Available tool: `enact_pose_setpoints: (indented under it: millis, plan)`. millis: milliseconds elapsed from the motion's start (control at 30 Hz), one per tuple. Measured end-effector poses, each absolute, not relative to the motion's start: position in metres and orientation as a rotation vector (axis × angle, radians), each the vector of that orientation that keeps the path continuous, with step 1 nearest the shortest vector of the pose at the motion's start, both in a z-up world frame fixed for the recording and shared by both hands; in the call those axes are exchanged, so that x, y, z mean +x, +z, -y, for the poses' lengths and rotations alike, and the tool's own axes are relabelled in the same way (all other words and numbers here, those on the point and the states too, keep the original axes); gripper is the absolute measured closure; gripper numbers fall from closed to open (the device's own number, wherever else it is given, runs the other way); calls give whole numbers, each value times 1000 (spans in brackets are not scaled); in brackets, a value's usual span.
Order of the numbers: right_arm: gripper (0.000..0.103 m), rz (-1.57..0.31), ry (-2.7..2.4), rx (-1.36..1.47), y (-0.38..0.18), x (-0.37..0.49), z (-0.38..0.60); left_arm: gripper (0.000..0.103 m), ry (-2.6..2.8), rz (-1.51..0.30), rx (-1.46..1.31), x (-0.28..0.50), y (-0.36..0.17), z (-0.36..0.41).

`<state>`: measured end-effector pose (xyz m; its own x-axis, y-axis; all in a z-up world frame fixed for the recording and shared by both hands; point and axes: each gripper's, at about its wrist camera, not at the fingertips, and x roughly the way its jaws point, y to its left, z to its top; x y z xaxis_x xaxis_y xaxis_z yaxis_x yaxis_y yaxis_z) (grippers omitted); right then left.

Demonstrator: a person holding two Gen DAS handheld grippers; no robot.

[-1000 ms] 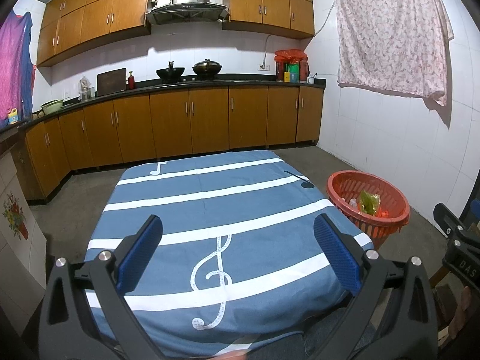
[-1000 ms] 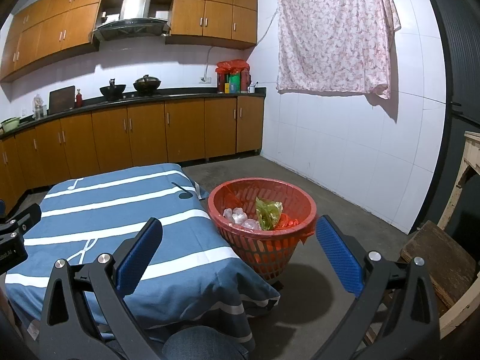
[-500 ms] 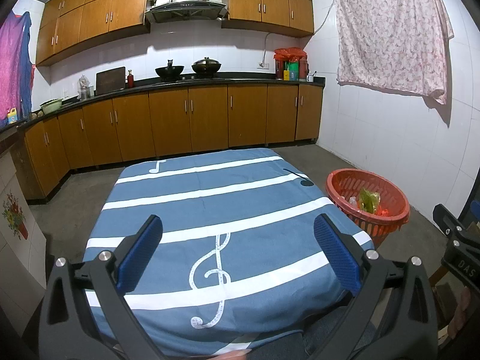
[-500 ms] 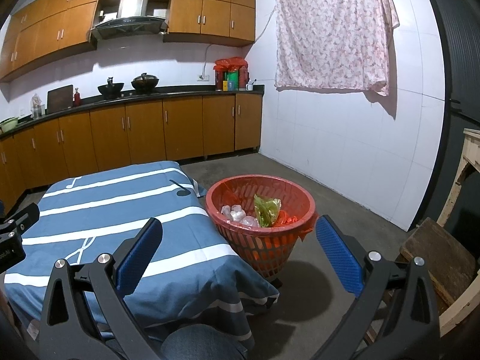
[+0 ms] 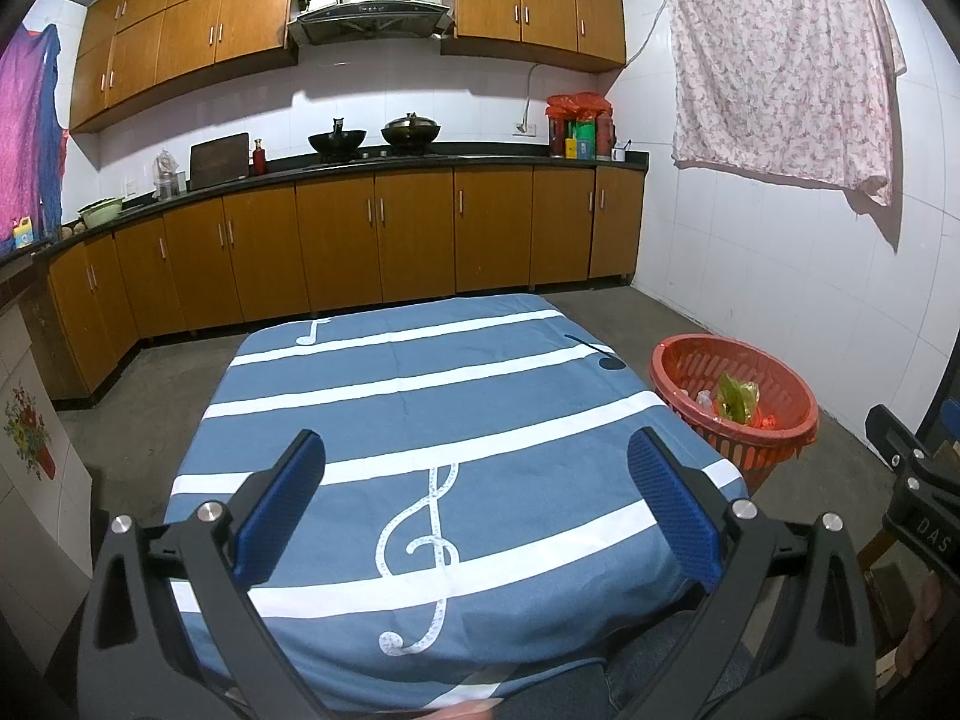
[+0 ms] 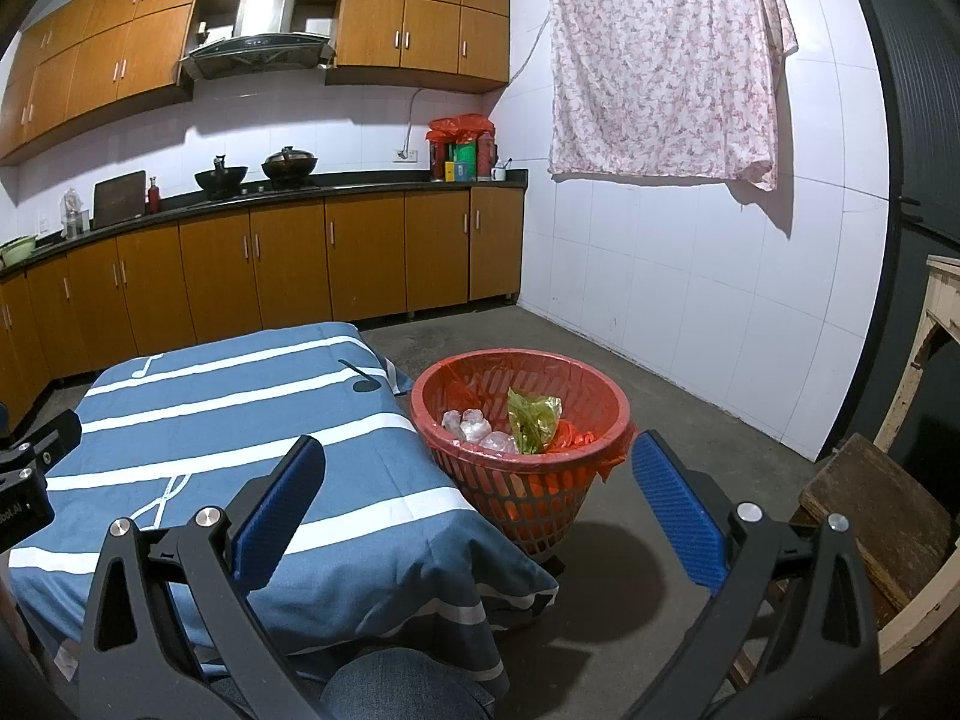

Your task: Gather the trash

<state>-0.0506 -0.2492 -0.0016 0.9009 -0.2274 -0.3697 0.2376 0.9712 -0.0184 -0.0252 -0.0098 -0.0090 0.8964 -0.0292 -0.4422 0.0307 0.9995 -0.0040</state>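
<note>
Black angular frames on left gripper (image 5: 477, 501) and right gripper (image 6: 480, 498), ribbed blue pads (image 5: 282, 510), silver screws (image 5: 210, 511); blue jeans (image 6: 390, 687).

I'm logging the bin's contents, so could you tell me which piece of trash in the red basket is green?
The crinkled green wrapper standing up mid-basket. The pieces left of it are clear crumpled plastic, and the red basket and its red liner are red.

The only clear lettering is "DAS", white on the black body of the right gripper (image 5: 918, 516), seen at the right edge of the left wrist view, beyond the table's blue cloth (image 5: 420, 420). The cloth carries printed musical signs: a treble clef and single notes. Labels on the counter containers are too small to read.
</note>
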Motion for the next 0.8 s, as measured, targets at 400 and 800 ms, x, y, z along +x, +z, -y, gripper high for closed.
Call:
enact_pose_setpoints:
  millis: [400,800]
  plan:
    - [2,-380,-240,28,-1,-51,249,4,-32,-459,3,-25,-9,9]
    - [2,-380,-240,28,-1,-51,249,4,-31,-459,3,-24,-8,8]
